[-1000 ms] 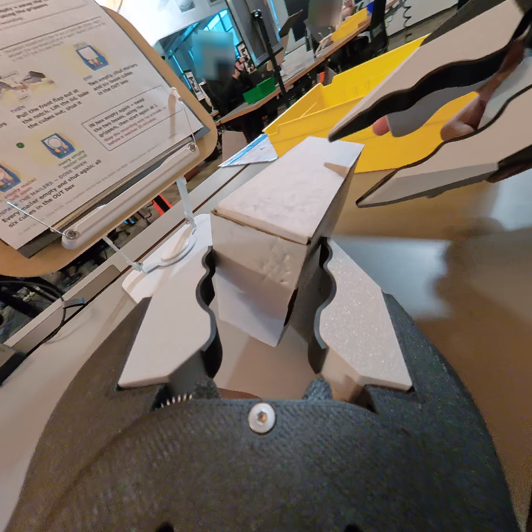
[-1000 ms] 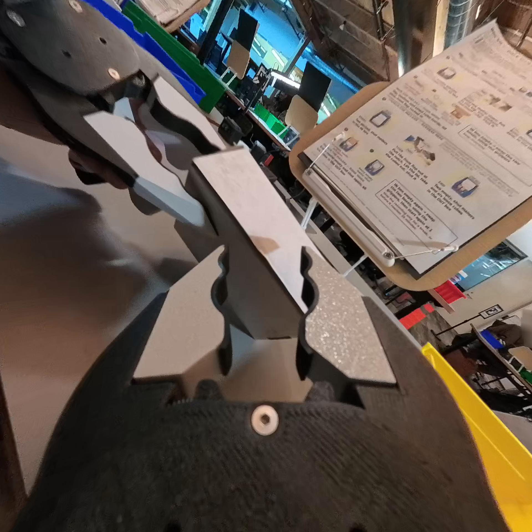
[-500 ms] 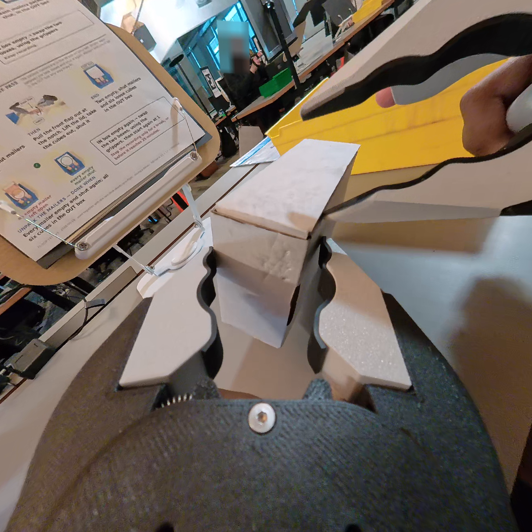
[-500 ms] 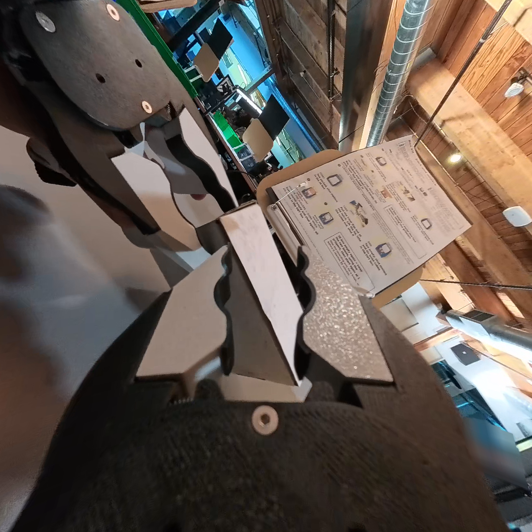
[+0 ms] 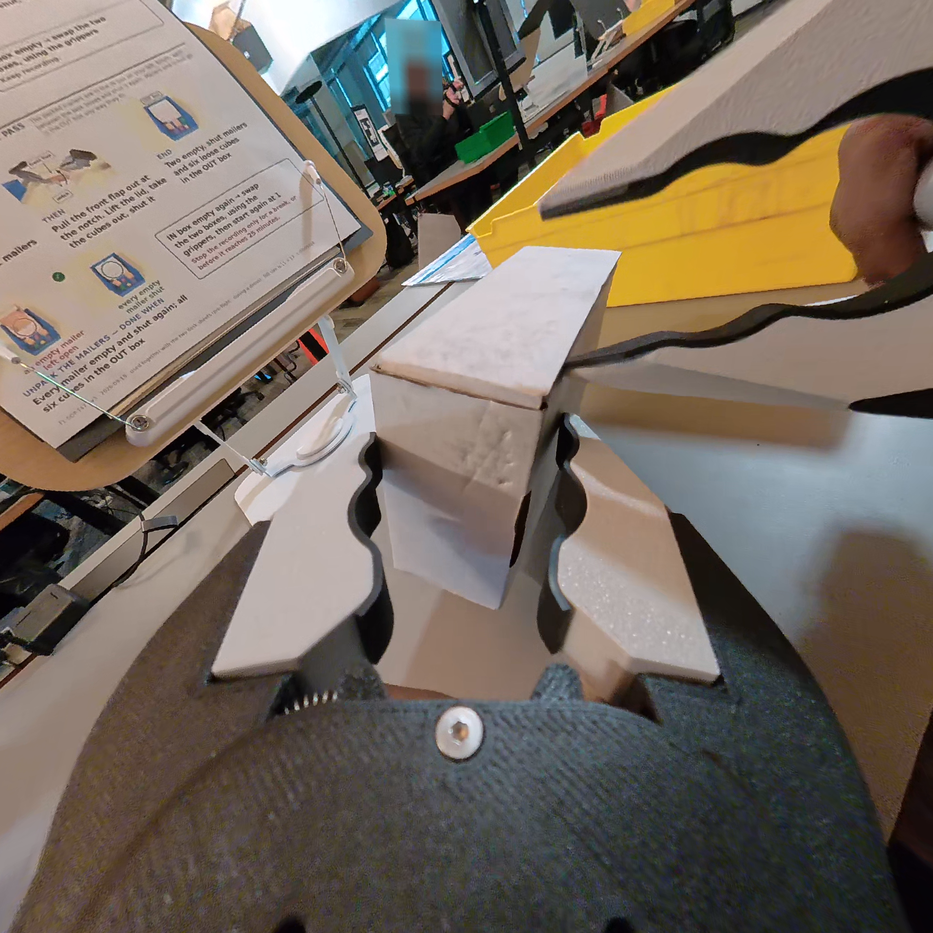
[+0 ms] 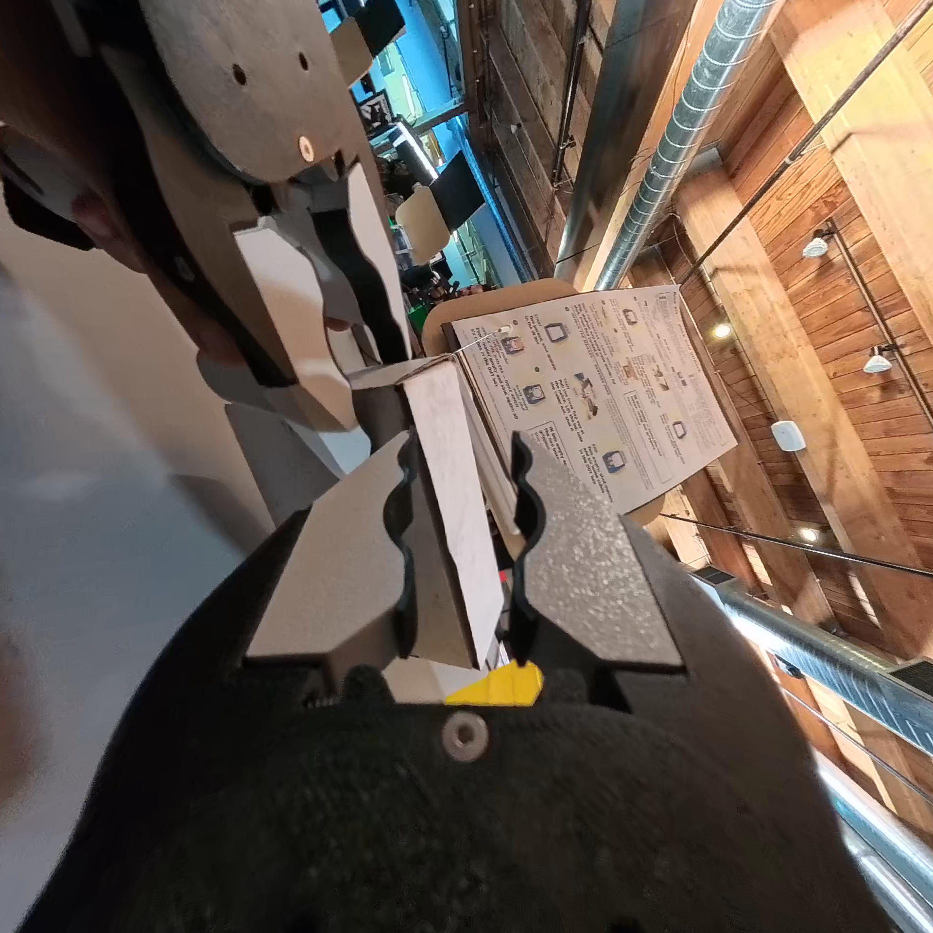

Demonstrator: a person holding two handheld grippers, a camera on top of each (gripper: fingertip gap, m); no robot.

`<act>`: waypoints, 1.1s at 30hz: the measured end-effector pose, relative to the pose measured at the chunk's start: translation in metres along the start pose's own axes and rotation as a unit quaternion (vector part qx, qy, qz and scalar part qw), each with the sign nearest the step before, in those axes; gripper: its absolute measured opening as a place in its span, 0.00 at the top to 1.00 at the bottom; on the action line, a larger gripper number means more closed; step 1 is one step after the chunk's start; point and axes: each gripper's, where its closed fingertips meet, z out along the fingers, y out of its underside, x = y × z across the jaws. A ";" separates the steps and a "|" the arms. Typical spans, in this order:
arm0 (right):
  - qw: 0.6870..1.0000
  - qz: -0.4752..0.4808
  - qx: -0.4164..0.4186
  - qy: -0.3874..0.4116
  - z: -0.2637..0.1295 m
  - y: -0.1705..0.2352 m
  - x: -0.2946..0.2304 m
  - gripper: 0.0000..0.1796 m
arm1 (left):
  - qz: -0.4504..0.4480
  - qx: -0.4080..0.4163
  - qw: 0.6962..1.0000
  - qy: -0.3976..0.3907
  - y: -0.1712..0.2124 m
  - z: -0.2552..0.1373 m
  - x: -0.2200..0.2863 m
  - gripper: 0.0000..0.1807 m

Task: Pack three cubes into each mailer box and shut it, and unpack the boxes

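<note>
just one white mailer box (image 5: 484,404); left gripper (image 5: 467,515) jaws clamp it; right gripper (image 6: 462,545) jaws parted.

Upper left of the left wrist frame we see an instruction sheet (image 5: 151,202) on a clipboard stand; a yellow bin (image 5: 707,242) sits upper right on the bench (image 5: 757,505).

The left gripper (image 5: 467,510) is built on a black, coarsely textured body in which a silver hex-socket screw (image 5: 458,731) is set, with a small coiled spring (image 5: 309,700) exposed beside it. Two pale grey fingers (image 5: 303,570) are edged with wavy black pads. The right gripper (image 6: 462,550) is made the same way, with a screw (image 6: 464,735) of its own.
</note>
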 end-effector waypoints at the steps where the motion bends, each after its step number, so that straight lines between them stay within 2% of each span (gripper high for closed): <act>1: 1.000 0.003 -0.001 0.003 0.000 0.000 0.002 0.80 | 0.001 0.000 1.000 -0.001 0.000 0.000 0.000 0.62; 10: 1.000 0.007 -0.010 0.027 0.000 0.003 0.011 0.77 | 0.006 -0.002 1.000 -0.008 -0.002 0.001 -0.001 0.63; 14: 0.998 0.036 -0.019 0.041 0.000 0.007 0.019 0.74 | -0.006 -0.010 1.000 -0.008 -0.003 0.001 -0.001 0.64; 23: 0.997 0.069 -0.022 0.032 0.002 0.008 0.018 0.79 | -0.020 -0.003 1.000 0.007 -0.005 0.000 0.000 0.65; 26: 0.999 0.040 0.000 0.004 0.002 0.006 0.006 0.80 | -0.024 -0.009 1.000 0.017 0.001 0.000 0.002 0.65; 31: 1.000 -0.007 0.001 0.009 0.000 0.007 0.007 0.80 | -0.019 -0.005 1.000 0.022 0.000 0.000 0.006 0.65; 33: 0.999 -0.033 -0.001 0.006 -0.001 0.006 0.005 0.83 | -0.006 -0.005 1.000 0.022 -0.001 -0.001 0.007 0.65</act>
